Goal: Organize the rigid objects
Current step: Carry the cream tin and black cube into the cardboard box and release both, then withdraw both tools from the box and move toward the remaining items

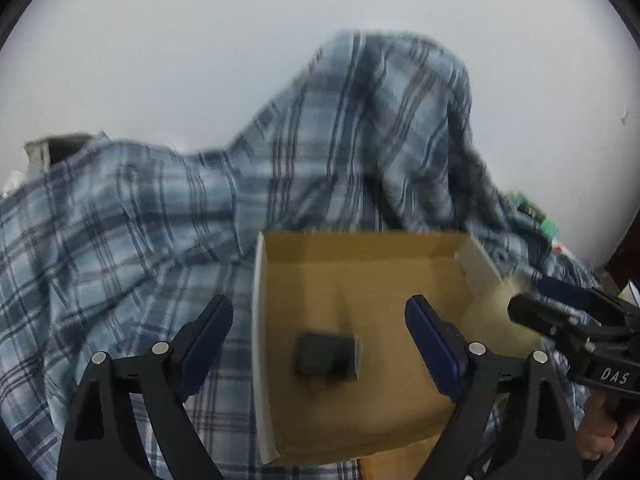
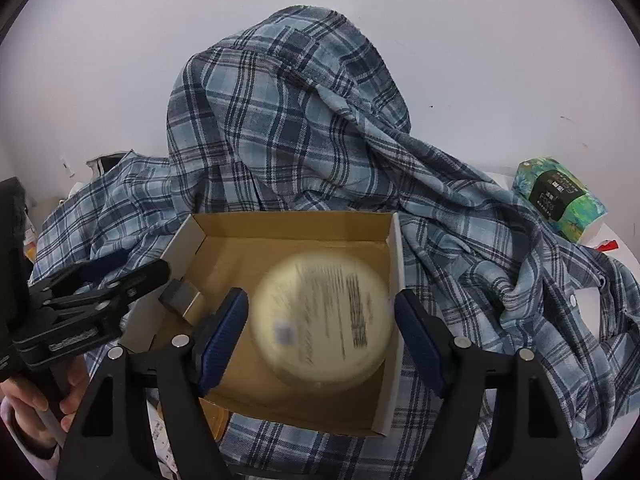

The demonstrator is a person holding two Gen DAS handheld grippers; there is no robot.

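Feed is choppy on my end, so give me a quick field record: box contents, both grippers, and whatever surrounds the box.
box: open cardboard box resting on plaid shirt
contents: small dark block; round cream container, blurred
left gripper: open, above the block, holding nothing
right gripper: open, fingers either side of the container; contact cannot be told
nearby: green-patterned tissue pack to the right of the shirt

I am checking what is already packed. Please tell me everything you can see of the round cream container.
The round cream container is a pale, smooth disc, probably plastic, with blurred dark print and a small code square on its upward face. It lies in the open cardboard box, near the right wall, between the open fingers of the right gripper, which do not visibly touch it. Motion blur hides finer detail.
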